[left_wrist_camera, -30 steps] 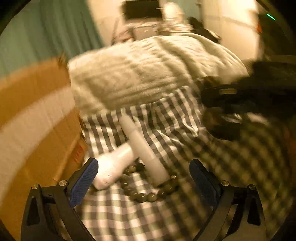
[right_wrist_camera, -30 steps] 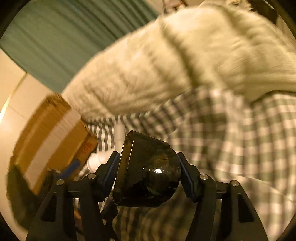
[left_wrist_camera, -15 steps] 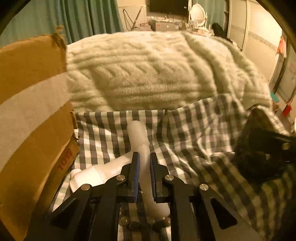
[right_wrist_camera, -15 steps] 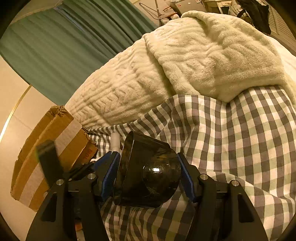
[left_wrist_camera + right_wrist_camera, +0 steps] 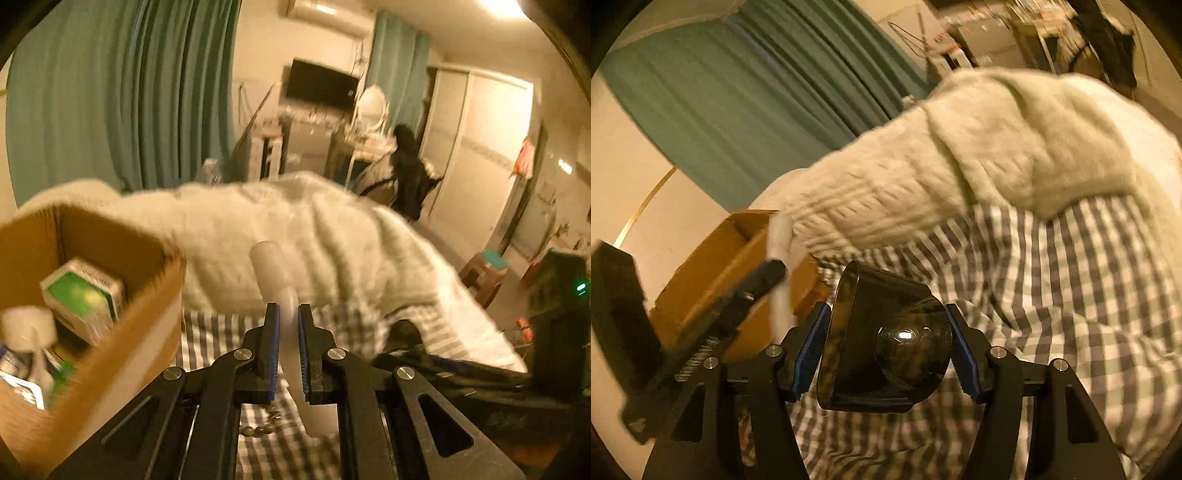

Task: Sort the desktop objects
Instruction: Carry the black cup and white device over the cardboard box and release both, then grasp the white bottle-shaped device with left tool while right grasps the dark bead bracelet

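Note:
My left gripper (image 5: 288, 347) is shut on a long white tube (image 5: 273, 273), lifted off the checked cloth (image 5: 218, 332); the tube sticks up past the fingertips and hangs down below them. The same tube (image 5: 779, 236) and left gripper (image 5: 764, 277) show in the right wrist view, in front of the cardboard box (image 5: 738, 258). My right gripper (image 5: 886, 350) is shut on a dark glossy scoop-shaped object (image 5: 886, 339), held above the checked cloth (image 5: 1052, 295). A bead bracelet (image 5: 258, 428) lies on the cloth under the left gripper.
The open cardboard box (image 5: 155, 295) stands at the left with a green-and-white carton (image 5: 85, 291) and other items inside. A cream knitted blanket (image 5: 295, 229) covers the bed behind. Green curtains (image 5: 122, 92) and furniture stand beyond it.
The left gripper closed on the white tube and lifted it off the cloth, up beside the box. The right gripper rose a little with the dark object still held.

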Available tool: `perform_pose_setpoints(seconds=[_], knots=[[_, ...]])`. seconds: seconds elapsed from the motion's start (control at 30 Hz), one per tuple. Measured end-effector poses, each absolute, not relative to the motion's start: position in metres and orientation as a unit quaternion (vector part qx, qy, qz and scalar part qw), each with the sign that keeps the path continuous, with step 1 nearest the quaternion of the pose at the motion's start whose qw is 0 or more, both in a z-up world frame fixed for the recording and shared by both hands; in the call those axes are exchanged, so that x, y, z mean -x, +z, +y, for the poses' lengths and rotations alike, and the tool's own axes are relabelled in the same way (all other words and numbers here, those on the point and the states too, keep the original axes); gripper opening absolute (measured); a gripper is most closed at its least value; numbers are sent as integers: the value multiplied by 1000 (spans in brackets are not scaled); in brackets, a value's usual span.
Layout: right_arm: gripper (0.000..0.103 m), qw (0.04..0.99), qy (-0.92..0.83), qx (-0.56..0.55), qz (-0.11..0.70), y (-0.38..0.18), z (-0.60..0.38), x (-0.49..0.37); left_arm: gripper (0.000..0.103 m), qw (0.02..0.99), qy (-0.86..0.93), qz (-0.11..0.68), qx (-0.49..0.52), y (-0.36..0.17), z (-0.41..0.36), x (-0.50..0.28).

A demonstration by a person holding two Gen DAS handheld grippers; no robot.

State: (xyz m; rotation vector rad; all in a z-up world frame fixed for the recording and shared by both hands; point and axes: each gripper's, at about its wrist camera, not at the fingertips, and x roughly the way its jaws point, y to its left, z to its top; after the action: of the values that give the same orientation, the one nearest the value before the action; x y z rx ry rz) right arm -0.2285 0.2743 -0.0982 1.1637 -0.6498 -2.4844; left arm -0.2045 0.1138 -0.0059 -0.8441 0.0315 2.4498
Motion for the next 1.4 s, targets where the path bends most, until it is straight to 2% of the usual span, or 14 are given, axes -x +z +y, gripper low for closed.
perform_pose_setpoints(seconds=[0.3,0.43,0.57,0.63,0.67,0.7,0.73,0.77,0.83,1.0,1.13,1.17,1.27,1.4], knots=[[61,235,-898,-341,-146,18,197,217,9,195,941,10,277,105,34,210],[61,299,-887,-326,-132,46,143,226,9,131,953,37,272,108,-18,224],[61,324,-871,-353,-114,39,78,259,10,81,950,41,300,84,-62,247],[64,335,-859,-368,-118,29,59,271,21,63,952,46,296,74,-76,250],[68,337,-854,-377,-124,23,51,277,35,58,952,53,295,69,-77,251],[75,336,-850,-386,-130,16,46,282,44,56,952,57,294,64,-77,251],[77,331,-849,-389,-132,12,44,284,67,50,954,62,290,59,-77,250],[77,325,-852,-389,-133,8,46,286,83,47,956,62,283,57,-77,248],[77,313,-859,-385,-125,5,55,285,87,46,961,62,266,54,-70,242],[79,237,-896,-354,-121,10,128,270,87,108,959,78,250,65,-33,209],[80,178,-914,-342,-124,9,188,247,103,197,943,95,252,70,24,170],[81,171,-915,-340,-131,8,200,244,103,212,939,93,254,68,35,164],[81,155,-907,-361,-149,-7,233,234,103,249,920,104,285,44,79,152],[81,116,-913,-367,-134,-26,263,215,103,246,899,130,338,-11,118,155]])
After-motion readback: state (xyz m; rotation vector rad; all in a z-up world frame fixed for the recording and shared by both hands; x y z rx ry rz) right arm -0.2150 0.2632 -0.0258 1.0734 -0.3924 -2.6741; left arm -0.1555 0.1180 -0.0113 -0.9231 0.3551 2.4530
